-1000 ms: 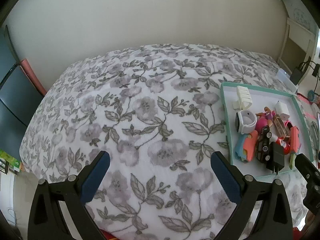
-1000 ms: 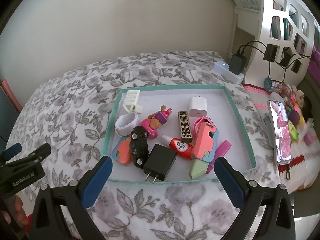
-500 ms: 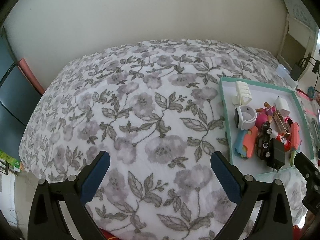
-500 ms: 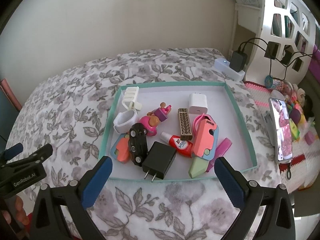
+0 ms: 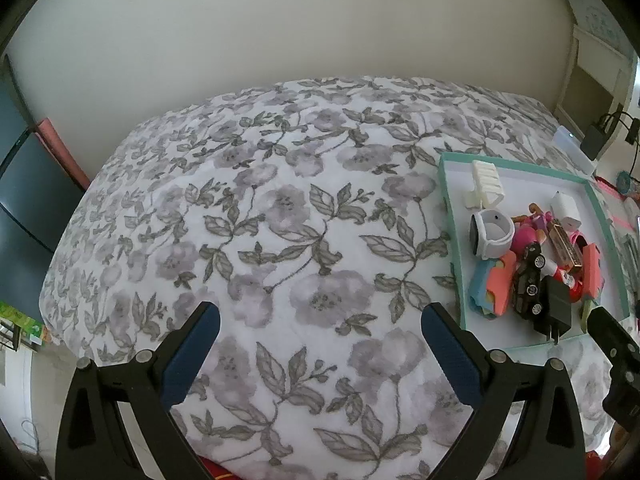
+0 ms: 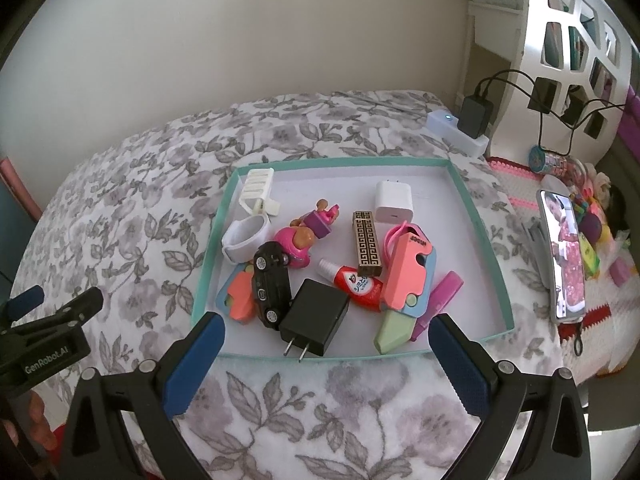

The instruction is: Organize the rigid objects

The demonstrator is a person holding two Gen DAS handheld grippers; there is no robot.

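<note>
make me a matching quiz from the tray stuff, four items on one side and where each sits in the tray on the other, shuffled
Seen from the right wrist camera.

Items:
1. black charger
2. white charger
3. white comb
4. toy car

Places:
A. far left corner of the tray
B. front edge, prongs pointing over the rim
C. far half, right of centre, apart from the pile
D. left side of the pile, lying on an orange and blue piece

Pairs: 1-B, 2-C, 3-A, 4-D
</note>
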